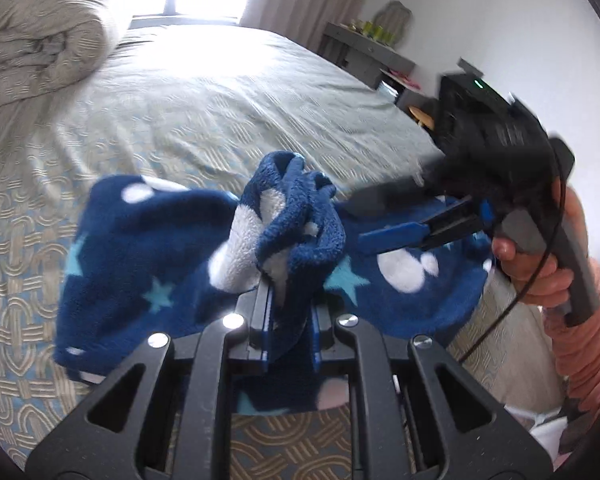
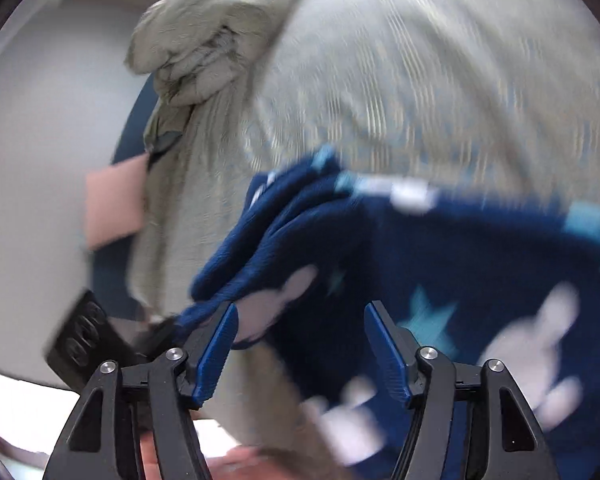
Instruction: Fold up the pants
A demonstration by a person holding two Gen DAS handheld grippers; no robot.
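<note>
Blue fleece, dotted with stars and white shapes, made up the pants (image 1: 148,248), which hung bunched above the near edge of the bed (image 1: 228,92) rather than lying flat on it. The left gripper (image 1: 290,300) was clamped on a gathered wad of the fabric. The right gripper (image 2: 300,344), held by a hand (image 1: 540,264) in a pink sleeve (image 1: 592,352), stood with its jaws apart and nothing pinched, the cloth just ahead of its fingertips. No neat fold showed; the garment looked crumpled, so spreading and folding still seemed to lie ahead. A rolled duvet (image 1: 40,28) sat toward the bed's far left corner.
</note>
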